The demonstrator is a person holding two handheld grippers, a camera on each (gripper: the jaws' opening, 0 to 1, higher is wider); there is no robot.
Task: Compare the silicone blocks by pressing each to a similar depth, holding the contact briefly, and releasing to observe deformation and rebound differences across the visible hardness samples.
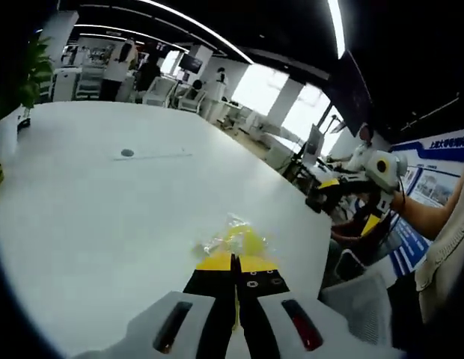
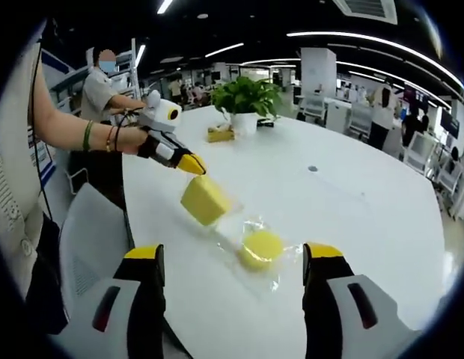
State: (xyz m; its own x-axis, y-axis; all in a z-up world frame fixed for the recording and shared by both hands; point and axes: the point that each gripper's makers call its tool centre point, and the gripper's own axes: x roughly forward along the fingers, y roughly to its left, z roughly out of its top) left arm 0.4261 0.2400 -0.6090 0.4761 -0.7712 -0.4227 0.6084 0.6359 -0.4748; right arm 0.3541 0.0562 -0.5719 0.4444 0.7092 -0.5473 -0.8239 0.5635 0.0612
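Right gripper (image 2: 232,262) has its jaws spread wide, hovering short of a yellow block (image 2: 262,247) that sits in clear wrap (image 2: 281,265) on the white table (image 2: 352,202). Left gripper (image 2: 193,166) is pinched shut on a second block (image 2: 205,200), holding it up just beyond the wrapped one. Nothing's getting pressed right now, so I'd guess the comparing is barely started, wrapped one untouched.
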